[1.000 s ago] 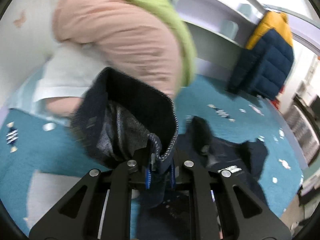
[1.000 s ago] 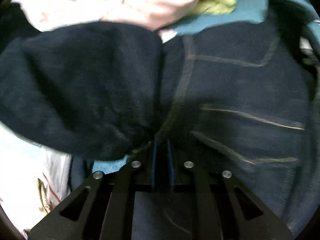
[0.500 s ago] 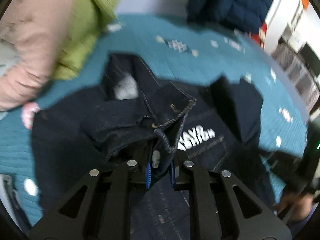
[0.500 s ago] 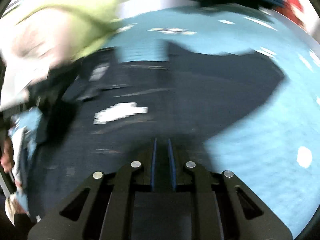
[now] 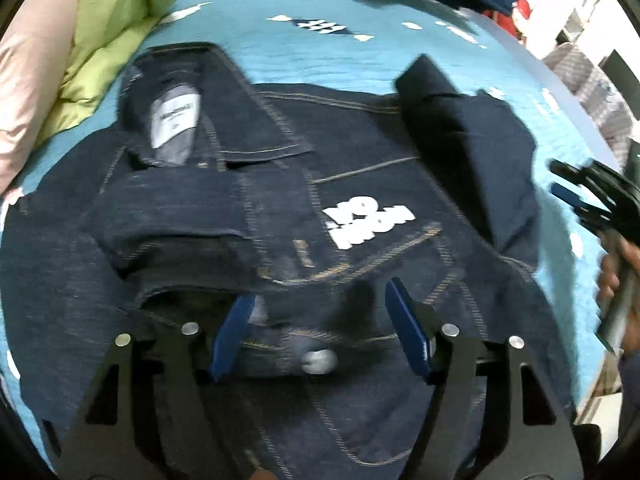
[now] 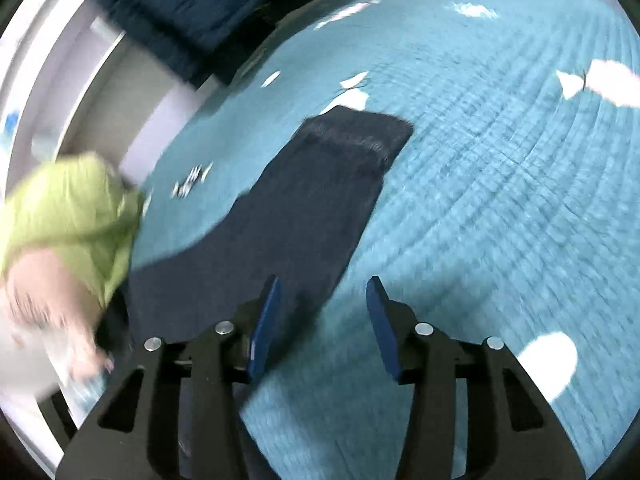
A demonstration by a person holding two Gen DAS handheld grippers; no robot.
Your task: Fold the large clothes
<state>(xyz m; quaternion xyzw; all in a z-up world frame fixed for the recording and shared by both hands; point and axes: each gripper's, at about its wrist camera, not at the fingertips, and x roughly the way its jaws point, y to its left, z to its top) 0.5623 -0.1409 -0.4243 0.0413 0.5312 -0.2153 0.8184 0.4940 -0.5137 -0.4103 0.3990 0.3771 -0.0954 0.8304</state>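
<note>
Both hand-held grippers, left [image 5: 320,332] and right [image 6: 322,320], are opening with nothing pinched, leaving the denim jacket [image 5: 280,208] lying spread on the teal bed [image 6: 500,200], so smoothing the sleeve [image 6: 332,184] flat before folding seems wise.

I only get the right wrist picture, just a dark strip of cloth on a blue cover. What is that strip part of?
Observer: A sleeve of a dark denim jacket spread flat on the teal bedspread.
Operator: Anything written on it?
Observer: White block letters on the chest, and a white neck label inside the collar.
Operator: Is the other gripper holding it?
Observer: No. The left gripper is opening above the jacket, its pads clear of the cloth.
</note>
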